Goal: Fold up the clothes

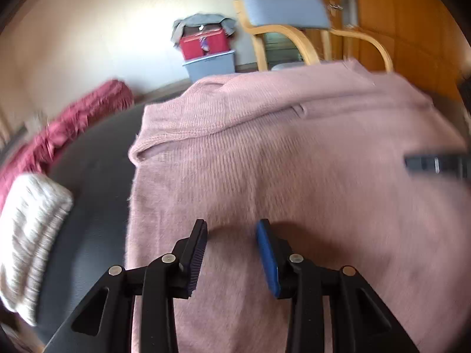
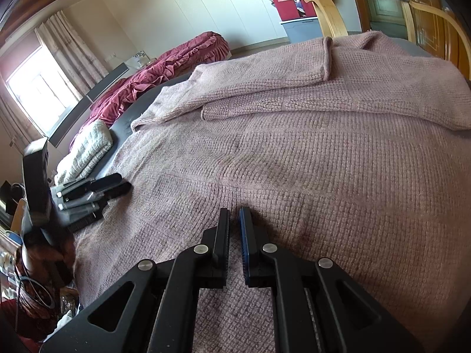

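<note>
Pink knit sweater (image 2: 294, 153), sleeves folded across, spread on dark desk (image 1: 97, 158).
Left gripper (image 1: 231, 229) released; right gripper (image 2: 234, 214) nearly clenched, empty, lower centre, poised for folding.

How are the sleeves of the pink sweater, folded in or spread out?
Folded in. On the pink sweater, both sleeves lie across the body, cuffs overlapping near the middle.

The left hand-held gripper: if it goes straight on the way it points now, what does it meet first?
Most likely the pink knitted sweater. The left hand-held gripper is open, angled down over it, with nothing between. Depth is unclear, so I cannot say how soon.
</note>
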